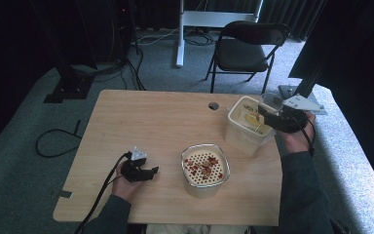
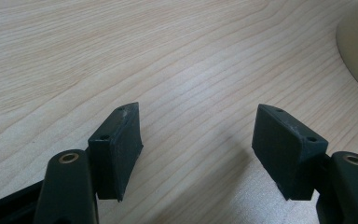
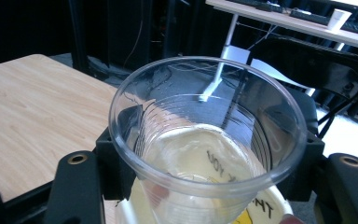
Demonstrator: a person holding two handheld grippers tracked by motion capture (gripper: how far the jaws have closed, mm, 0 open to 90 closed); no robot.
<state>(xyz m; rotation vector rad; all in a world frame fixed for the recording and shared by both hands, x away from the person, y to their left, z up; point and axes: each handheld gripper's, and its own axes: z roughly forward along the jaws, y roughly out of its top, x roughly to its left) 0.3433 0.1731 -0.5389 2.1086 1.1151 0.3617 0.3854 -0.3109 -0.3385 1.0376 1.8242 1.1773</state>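
Right gripper [image 3: 205,172] clamping clear cup [image 3: 207,135], left gripper [image 2: 198,149] (jaws apart) empty

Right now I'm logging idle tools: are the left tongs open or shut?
Open. The left tongs show bare light wooden table between their spread black jaws, which grip nothing.

Black hand-drawn lettering shows through the clear cup [image 3: 207,135] in the right gripper view, on the pale and yellow surface beneath it. Fragments look like "YOU" and "NT", but the cup's wall distorts them and no whole word can be read.
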